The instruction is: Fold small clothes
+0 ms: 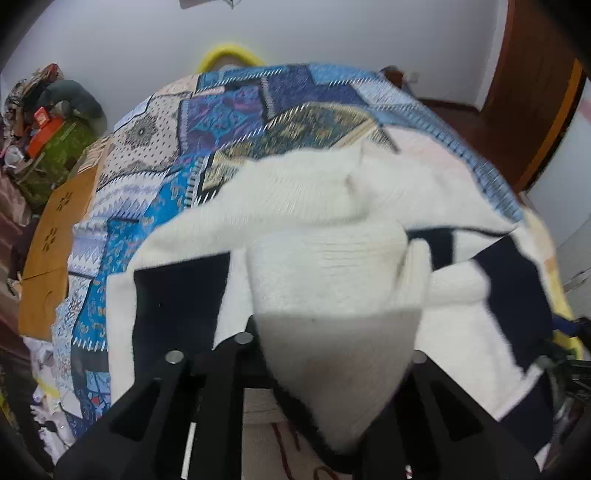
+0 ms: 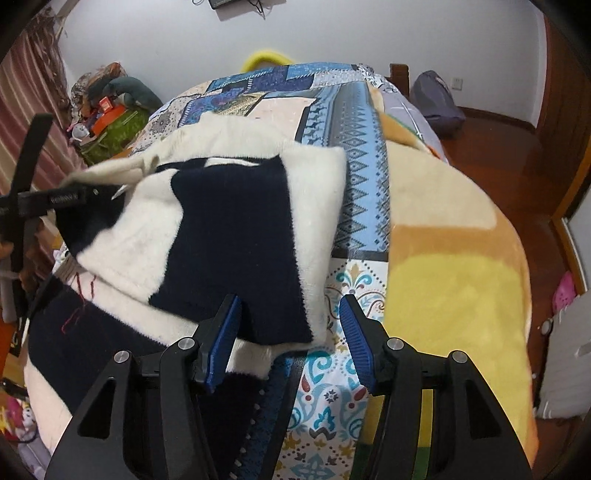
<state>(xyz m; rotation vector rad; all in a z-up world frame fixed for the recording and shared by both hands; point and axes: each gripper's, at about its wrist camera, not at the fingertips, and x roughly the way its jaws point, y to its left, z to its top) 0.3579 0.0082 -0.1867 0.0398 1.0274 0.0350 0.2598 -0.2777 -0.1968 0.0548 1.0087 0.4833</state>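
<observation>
You have one garment to fold: a white and navy knit sweater [image 2: 229,236]. It lies on the bed [image 2: 458,258], toward its left side, with one flap already folded over the body.

You hold two grippers. Your left gripper [image 1: 332,369] is closed on a white fold of the sweater; the cloth bunches up between the fingers and hides the tips. Your right gripper [image 2: 290,332] has its fingers apart. The near right corner of the folded flap lies between the two blue pads [image 2: 354,332], but they do not press on it.

The bed carries one patchwork cover [image 1: 229,122] in blue, white and purple patterns. One plush blanket [image 2: 443,295] in yellow and tan lies on the right side of the bed.

Behind the bed the wall [image 1: 332,33] is plain white. At the far left there is one pile of clutter [image 2: 110,110] with orange boxes and a green cloth. One striped curtain [image 2: 22,110] hangs at the left. On the right the floor [image 2: 498,133] is reddish wood.
</observation>
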